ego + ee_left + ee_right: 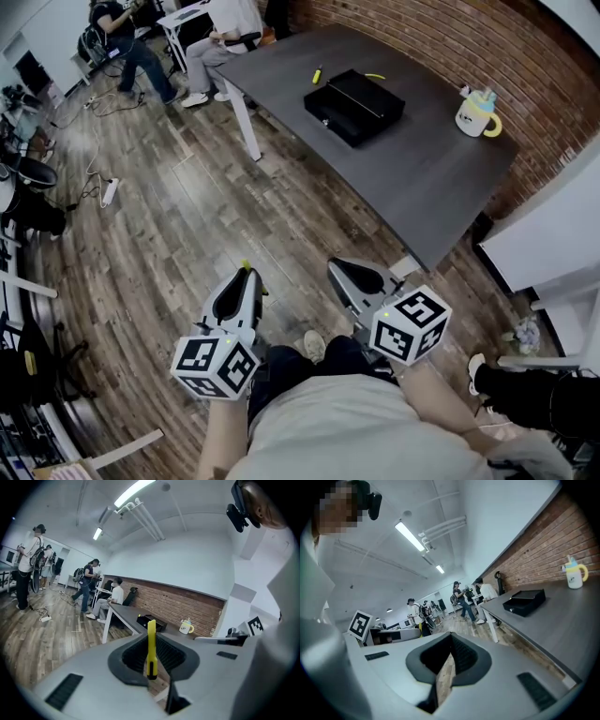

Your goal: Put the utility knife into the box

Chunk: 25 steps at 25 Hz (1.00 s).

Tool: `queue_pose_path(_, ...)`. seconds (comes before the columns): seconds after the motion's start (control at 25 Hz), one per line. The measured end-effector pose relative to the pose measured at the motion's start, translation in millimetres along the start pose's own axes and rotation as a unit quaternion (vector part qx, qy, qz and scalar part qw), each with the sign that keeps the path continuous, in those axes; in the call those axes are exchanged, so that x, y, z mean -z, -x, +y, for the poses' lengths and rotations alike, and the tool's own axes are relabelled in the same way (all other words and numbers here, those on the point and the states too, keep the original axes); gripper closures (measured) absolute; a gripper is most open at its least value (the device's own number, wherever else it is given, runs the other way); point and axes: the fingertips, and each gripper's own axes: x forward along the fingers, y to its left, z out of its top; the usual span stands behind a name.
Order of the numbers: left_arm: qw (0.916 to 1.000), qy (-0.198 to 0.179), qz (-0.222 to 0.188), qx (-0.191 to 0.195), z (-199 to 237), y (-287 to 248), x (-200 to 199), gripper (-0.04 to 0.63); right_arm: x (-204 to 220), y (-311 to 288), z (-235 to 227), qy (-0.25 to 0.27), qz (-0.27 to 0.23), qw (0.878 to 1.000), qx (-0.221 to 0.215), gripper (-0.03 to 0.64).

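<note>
While the person stands well back from the gray table [422, 178], the left gripper [246, 275] pinches the yellow knife [151, 646] tight, the right gripper [343, 271] is squeezed closed with nothing in it, and the black box [354, 106] sits on that table.

Black box [354, 106] sits on grey table [422, 178] — mug [476, 113] to its right.
</note>
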Motion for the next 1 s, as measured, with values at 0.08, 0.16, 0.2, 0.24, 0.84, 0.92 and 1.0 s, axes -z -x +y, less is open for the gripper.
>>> queue_pose_path(0.08,1.0,0.0,0.008,-0.002,8,-13,-3,0.531,-3,-9,-10,-0.01,-0.002,1.0,0.004,0.609)
queue_pose_path(0.16,0.9999,-0.002,0.015,0.001,14,-28,-6,0.531,-6,-18,-21,-0.02,-0.002,1.0,0.011,0.61)
queue_pose_path(0.2,0.9998,-0.003,0.018,0.003,17,-35,-7,0.531,-8,-22,-27,-0.024,-0.002,1.0,0.015,0.609)
queue_pose_path(0.24,0.9998,-0.003,0.02,0.006,19,-42,-8,0.531,-9,-26,-32,-0.028,-0.002,0.999,0.018,0.609)
queue_pose_path(0.84,0.9949,-0.009,0.062,0.079,94,-187,-50,0.531,-51,-134,-110,-0.052,-0.022,0.993,0.099,0.609)
queue_pose_path(0.92,0.9931,-0.012,0.073,0.09,108,-208,-59,0.531,-60,-156,-116,-0.059,-0.026,0.992,0.107,0.609)
queue_pose_path(1.0,0.9912,-0.016,0.081,0.104,121,-229,-71,0.531,-69,-178,-120,-0.062,-0.028,0.991,0.114,0.609)
